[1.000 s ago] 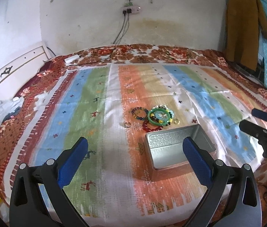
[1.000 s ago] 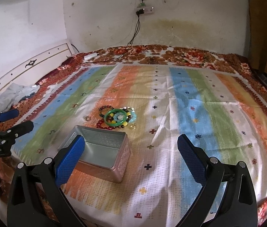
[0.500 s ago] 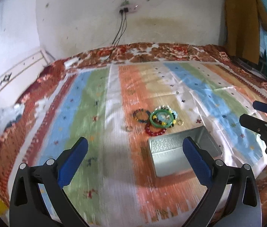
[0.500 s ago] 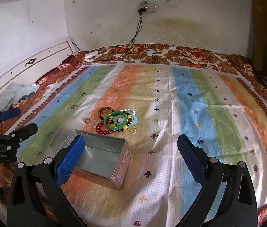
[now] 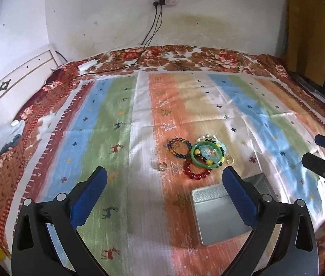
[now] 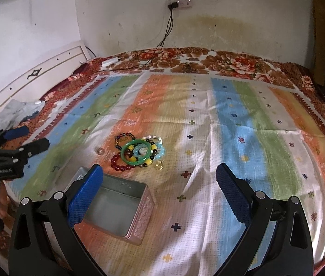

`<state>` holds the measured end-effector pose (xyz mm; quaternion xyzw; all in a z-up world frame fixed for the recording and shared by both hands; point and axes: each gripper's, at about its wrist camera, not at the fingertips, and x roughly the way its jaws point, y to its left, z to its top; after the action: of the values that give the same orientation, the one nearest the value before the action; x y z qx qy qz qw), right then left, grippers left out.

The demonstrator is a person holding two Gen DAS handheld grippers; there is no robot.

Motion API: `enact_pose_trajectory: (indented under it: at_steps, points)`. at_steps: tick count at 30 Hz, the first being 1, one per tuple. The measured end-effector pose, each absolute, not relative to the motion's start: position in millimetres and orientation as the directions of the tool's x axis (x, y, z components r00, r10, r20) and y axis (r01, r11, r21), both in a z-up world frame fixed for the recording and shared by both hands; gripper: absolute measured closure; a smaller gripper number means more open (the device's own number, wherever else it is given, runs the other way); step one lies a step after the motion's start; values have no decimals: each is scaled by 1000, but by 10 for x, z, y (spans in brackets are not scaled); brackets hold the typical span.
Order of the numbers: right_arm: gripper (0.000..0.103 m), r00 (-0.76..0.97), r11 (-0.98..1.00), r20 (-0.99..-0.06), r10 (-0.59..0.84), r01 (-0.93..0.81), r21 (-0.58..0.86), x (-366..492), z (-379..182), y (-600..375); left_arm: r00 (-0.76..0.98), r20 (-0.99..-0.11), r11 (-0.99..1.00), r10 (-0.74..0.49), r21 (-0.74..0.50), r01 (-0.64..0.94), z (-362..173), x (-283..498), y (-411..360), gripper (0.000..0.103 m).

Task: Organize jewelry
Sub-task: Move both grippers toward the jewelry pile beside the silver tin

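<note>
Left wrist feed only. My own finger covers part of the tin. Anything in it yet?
Observer: Right wrist view shows the tin floor bare wherever it is visible. One corner is hidden there too.
Operator: Right hand-held gripper open? I only catch its edge.
Observer: Yes. The right hand-held gripper has its fingers wide apart, with nothing between them.
Operator: Tin's outside?
Observer: The side wall is pink and embossed.
</note>
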<state>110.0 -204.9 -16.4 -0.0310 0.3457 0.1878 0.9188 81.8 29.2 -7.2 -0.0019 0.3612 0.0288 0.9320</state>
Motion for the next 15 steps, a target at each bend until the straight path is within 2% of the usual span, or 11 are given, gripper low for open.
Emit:
enact_pose_trajectory:
  at_steps: [7, 15]
  points:
    - [4, 611, 927, -720, 330, -353, 126, 1352, -292, -2064, 701, -708, 996, 83, 28, -90, -136, 1005, 356, 5]
    - [4, 566, 932, -767, 304, -344, 115, 1563, -373, -2031, 649, -760, 998, 26, -20, -65, -238, 1167, 384, 5]
